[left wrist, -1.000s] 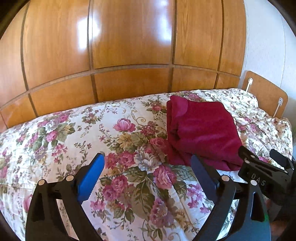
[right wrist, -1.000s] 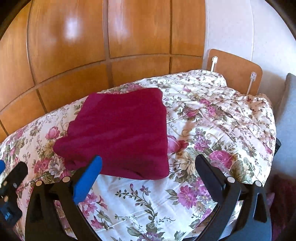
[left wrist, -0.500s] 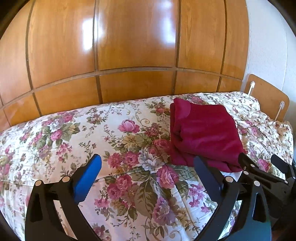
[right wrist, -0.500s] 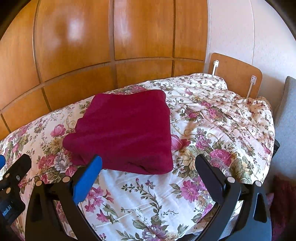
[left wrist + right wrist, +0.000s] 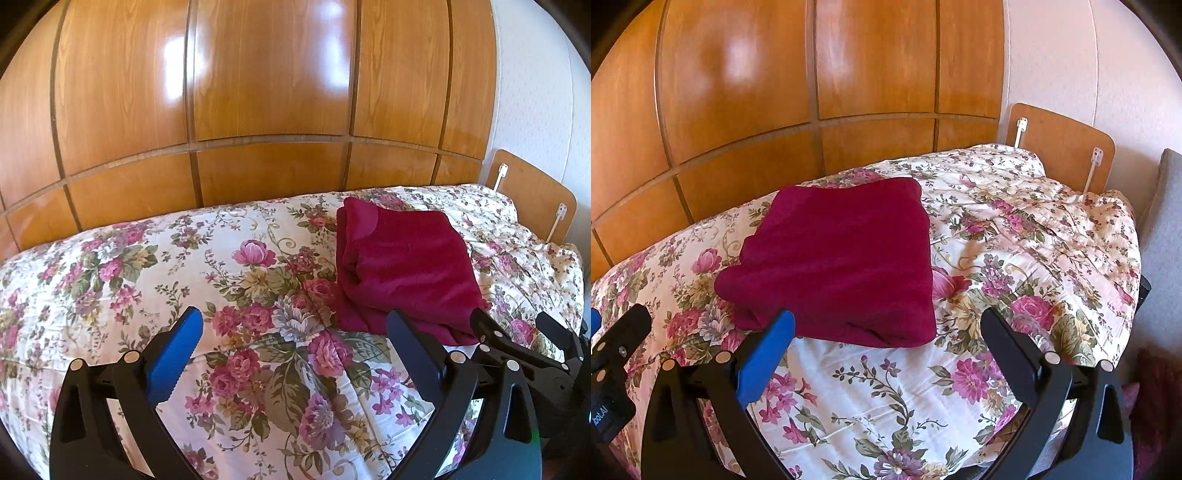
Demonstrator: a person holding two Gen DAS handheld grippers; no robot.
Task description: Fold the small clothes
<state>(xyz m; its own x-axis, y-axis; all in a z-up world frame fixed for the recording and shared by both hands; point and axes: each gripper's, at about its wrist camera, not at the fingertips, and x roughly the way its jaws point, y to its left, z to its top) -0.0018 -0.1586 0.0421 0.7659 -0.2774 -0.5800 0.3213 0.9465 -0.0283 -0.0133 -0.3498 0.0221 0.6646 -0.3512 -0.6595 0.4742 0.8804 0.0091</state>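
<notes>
Two grippers, left gripper (image 5: 293,334) and right gripper (image 5: 886,334), we see spread wide and holding nothing; folded crimson garment (image 5: 834,258) lies centre frame on the floral bedspread (image 5: 1015,251).

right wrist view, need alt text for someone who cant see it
A folded dark red garment lies on a floral bedspread, just beyond the open right gripper, which holds nothing. Glossy wooden panelling rises behind the bed, and part of the left gripper shows at the left edge.

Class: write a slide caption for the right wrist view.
Folded red garment on floral bedspread, open right gripper in front.
</notes>
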